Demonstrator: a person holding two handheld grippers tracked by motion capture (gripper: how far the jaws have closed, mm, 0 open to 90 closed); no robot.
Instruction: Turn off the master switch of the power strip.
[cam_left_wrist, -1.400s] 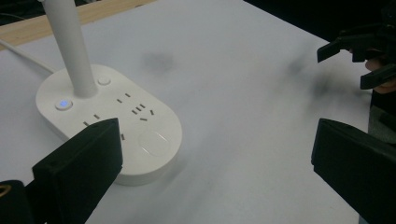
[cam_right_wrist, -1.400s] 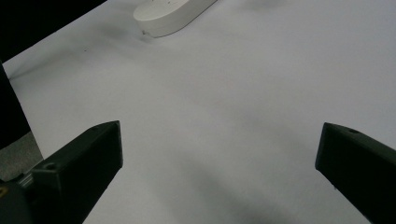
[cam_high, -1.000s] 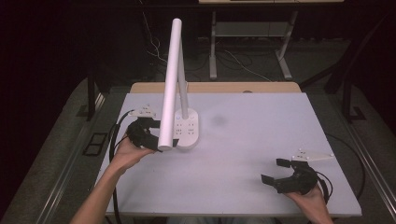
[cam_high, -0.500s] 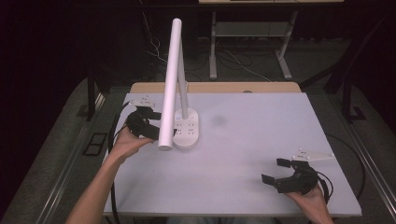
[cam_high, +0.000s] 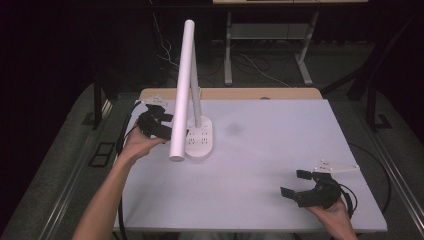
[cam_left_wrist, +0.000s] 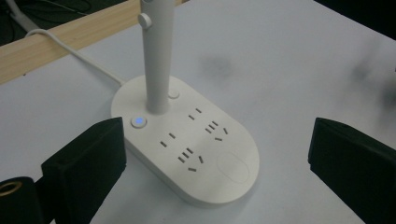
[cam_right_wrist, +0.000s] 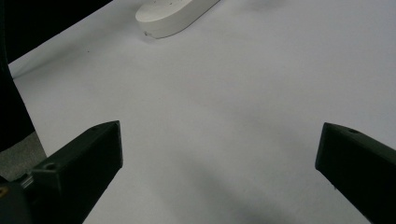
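Nearest the person, the right claw (cam_high: 301, 189) is resting wide open and empty on the table (cam_high: 280, 145), unmoved from a second ago; farther off, the left claw (cam_high: 159, 124), also gaping and empty, is edging closer toward the lamp base (cam_left_wrist: 187, 140), probably its blue-lit button (cam_left_wrist: 138, 122).

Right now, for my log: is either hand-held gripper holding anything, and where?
Nothing: left hand-held gripper open beside white oval lamp base; right hand-held gripper open.

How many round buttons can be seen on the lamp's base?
2, both by the foot of the stem on the base: a blue-lit button on the side toward the left gripper's camera, and a plain white button on the stem's far side. Others may be hidden.
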